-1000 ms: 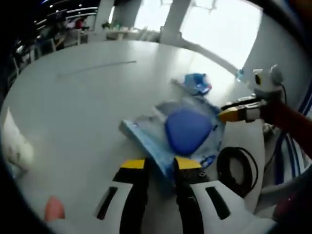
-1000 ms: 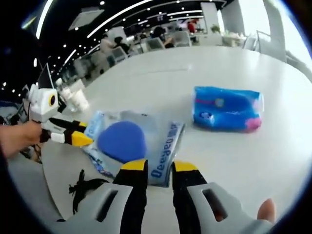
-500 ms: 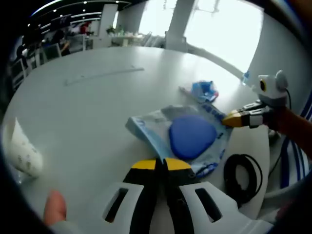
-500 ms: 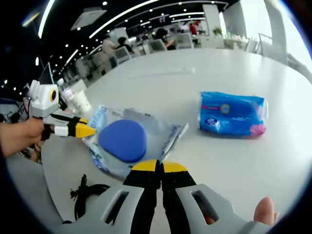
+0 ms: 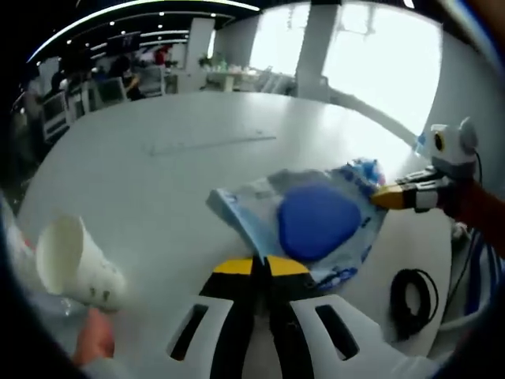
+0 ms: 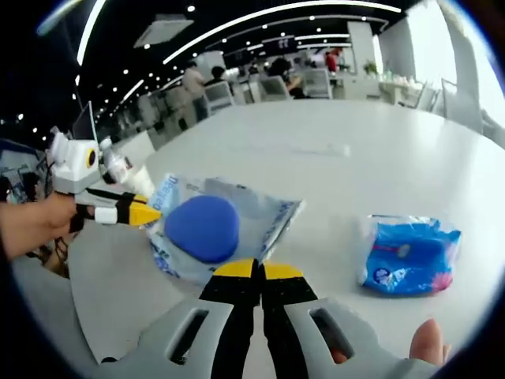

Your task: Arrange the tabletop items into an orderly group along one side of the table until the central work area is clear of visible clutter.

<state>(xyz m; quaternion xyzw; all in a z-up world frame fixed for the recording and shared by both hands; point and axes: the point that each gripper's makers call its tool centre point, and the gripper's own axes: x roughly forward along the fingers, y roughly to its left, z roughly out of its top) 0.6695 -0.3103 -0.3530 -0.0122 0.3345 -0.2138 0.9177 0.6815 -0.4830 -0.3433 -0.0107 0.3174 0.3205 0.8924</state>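
While both yellow-tipped grippers pinch opposite edges of the clear plastic bag (image 5: 260, 217), it sits lifted just off the white table (image 5: 158, 181), crinkly film w/ blue print along its borders. Left gripper (image 5: 262, 267): jaws pressed together, clamped on the bag's near edge in the left gripper view. Right gripper (image 6: 258, 270): same story, jaws closed tight on the bag's printed edge in the right gripper view. Inside the bag, a smooth rounded blue pad (image 5: 316, 219), roughly heart-shaped, matte, bulging the film at the bag's middle. Right of the bag in the right gripper view, well apart from it, a glossy blue tissue pack (image 6: 410, 254), soft rectangular, pink along one side. In the left gripper view that pack peeks out just behind the bag's far corner. Left of the bag, near the left gripper, a white paper cup (image 5: 79, 264) lies tipped on its side, conical, small dots on its wall. Right of the bag, by the table's edge, a black cable coil (image 5: 410, 296), loose ring on a flat white sheet. A hand holds the left gripper at the bag's left side in the right gripper view.
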